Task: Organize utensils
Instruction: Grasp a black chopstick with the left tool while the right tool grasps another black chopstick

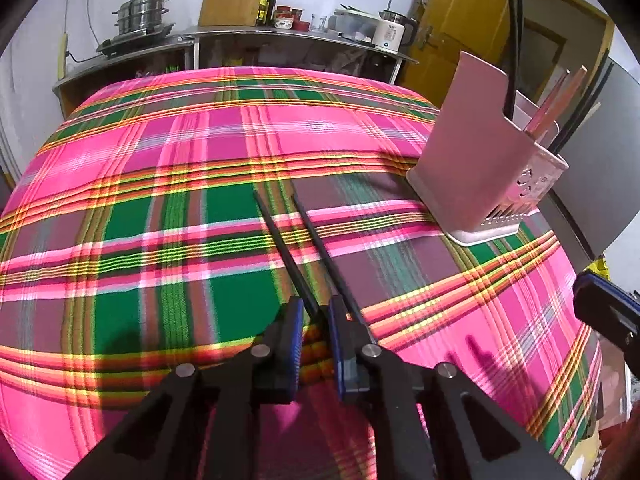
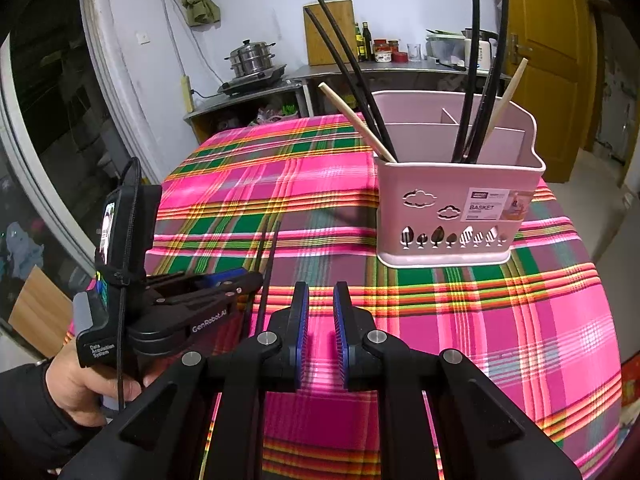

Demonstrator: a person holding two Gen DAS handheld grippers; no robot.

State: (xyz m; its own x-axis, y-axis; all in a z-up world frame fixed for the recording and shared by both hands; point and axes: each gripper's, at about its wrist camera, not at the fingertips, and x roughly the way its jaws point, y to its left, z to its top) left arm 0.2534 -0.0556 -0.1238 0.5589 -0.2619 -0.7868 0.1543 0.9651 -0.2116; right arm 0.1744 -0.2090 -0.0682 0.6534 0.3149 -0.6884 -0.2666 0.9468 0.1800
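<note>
While the right tool (image 2: pixel 321 320) gapes empty, the left tool (image 1: pixel 316 316) pinches one of two black chopsticks (image 1: pixel 280 236)

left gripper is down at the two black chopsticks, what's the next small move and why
Probably close fully and lift: the left gripper sits low on the cloth with one of the black chopsticks between its jaws, the other outside. The pink basket waits nearby.

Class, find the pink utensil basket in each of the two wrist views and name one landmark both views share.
Left wrist view: the basket stands at the right, seen from its side, on the plaid cloth.
Right wrist view: the basket stands right of centre, its cut-out front facing the camera.
Shared landmark: the steel steamer pot on the back counter.
</note>
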